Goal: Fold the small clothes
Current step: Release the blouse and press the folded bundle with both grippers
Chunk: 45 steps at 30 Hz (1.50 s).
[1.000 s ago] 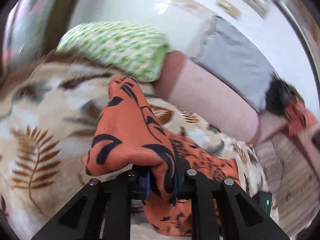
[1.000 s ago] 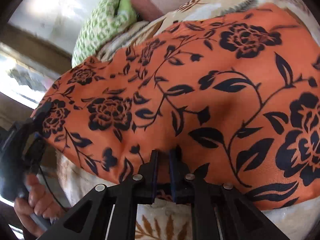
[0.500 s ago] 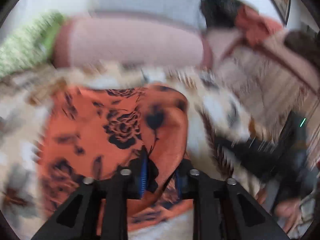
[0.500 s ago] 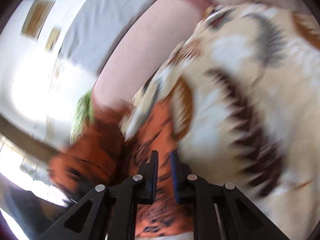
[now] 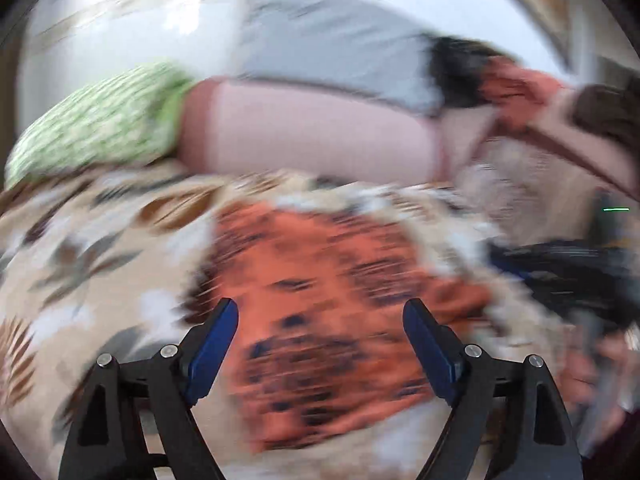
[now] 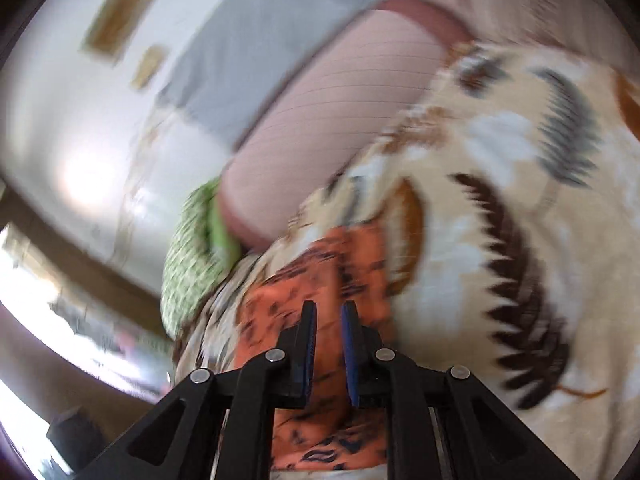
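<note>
An orange garment with black flowers (image 5: 332, 304) lies on the leaf-patterned blanket (image 5: 100, 248); the left wrist view is motion-blurred. My left gripper (image 5: 320, 320) is open wide and empty just above the garment. In the right wrist view the garment (image 6: 288, 296) lies bunched beyond and under my right gripper (image 6: 328, 312). The right jaws stand close together with a narrow gap, and orange cloth shows through the gap. I cannot tell whether they pinch the cloth.
A green patterned pillow (image 5: 100, 120) and a pink bolster (image 5: 304, 128) lie at the back of the bed against a grey headboard (image 5: 332, 40). The right gripper and hand show dark at the right of the left wrist view (image 5: 568, 276).
My left gripper has opened and let go of the orange garment, which now lies on the blanket. My right gripper has opened a little. Both cameras are swinging fast.
</note>
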Each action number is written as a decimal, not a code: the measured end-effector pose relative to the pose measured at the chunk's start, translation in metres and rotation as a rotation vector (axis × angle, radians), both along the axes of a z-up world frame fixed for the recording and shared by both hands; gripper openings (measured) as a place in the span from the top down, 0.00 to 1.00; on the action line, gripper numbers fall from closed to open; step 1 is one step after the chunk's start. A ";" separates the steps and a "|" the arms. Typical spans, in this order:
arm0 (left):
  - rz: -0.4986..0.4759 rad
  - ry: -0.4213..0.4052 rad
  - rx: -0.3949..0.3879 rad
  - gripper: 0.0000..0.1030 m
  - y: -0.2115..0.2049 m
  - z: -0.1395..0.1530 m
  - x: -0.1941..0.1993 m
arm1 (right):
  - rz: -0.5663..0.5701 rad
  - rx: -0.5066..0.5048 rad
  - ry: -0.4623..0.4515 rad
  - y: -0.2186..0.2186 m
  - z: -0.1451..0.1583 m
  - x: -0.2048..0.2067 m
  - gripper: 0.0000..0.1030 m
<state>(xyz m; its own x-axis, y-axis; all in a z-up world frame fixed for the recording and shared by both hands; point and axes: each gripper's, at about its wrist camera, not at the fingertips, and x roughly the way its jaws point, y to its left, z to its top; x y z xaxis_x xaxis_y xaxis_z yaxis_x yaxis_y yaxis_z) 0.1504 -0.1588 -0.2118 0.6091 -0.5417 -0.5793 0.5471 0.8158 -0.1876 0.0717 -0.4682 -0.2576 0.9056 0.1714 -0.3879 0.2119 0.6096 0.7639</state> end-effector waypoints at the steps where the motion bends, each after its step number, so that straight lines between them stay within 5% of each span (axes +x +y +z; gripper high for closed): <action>1: 0.043 0.038 0.017 0.18 0.007 -0.009 0.010 | 0.028 -0.042 -0.019 0.012 0.008 0.003 0.85; 6: 0.069 0.120 0.124 0.18 0.013 -0.037 0.028 | 0.130 -0.205 -0.074 0.063 0.032 0.012 0.85; 8: 0.044 0.162 0.082 0.18 0.015 -0.041 0.029 | 0.119 -0.242 0.012 0.072 0.027 0.022 0.85; 12: 0.028 0.183 0.130 0.18 0.012 -0.054 0.033 | 0.024 -0.182 0.345 0.055 -0.019 0.043 0.86; 14: 0.016 0.203 0.156 0.17 0.014 -0.059 0.031 | 0.076 -0.154 0.425 0.053 -0.039 0.048 0.86; 17: 0.005 0.226 0.189 0.17 0.015 -0.066 0.030 | 0.133 -0.264 0.459 0.068 -0.036 0.044 0.86; 22: -0.047 0.255 0.243 0.16 0.011 -0.080 0.027 | 0.194 -0.238 0.526 0.085 -0.052 0.024 0.86; 26: -0.026 0.254 0.169 0.16 0.019 -0.070 0.030 | 0.216 -0.252 0.550 0.086 -0.044 0.021 0.87; 28: -0.020 0.196 0.155 0.16 0.020 -0.059 0.027 | 0.174 -0.204 0.502 0.080 -0.026 0.010 0.87; 31: -0.016 0.135 0.139 0.16 0.018 -0.048 0.025 | 0.096 -0.274 0.363 0.075 0.016 0.005 0.86; 36: -0.028 0.189 0.139 0.16 0.012 -0.057 0.030 | 0.135 -0.219 0.331 0.064 0.032 0.063 0.86; 43: -0.051 0.260 0.159 0.16 0.005 -0.075 0.036 | 0.146 -0.176 0.581 0.043 -0.023 0.190 0.87; 45: -0.052 0.273 0.150 0.16 0.006 -0.074 0.039 | 0.147 -0.152 0.587 0.037 -0.036 0.209 0.87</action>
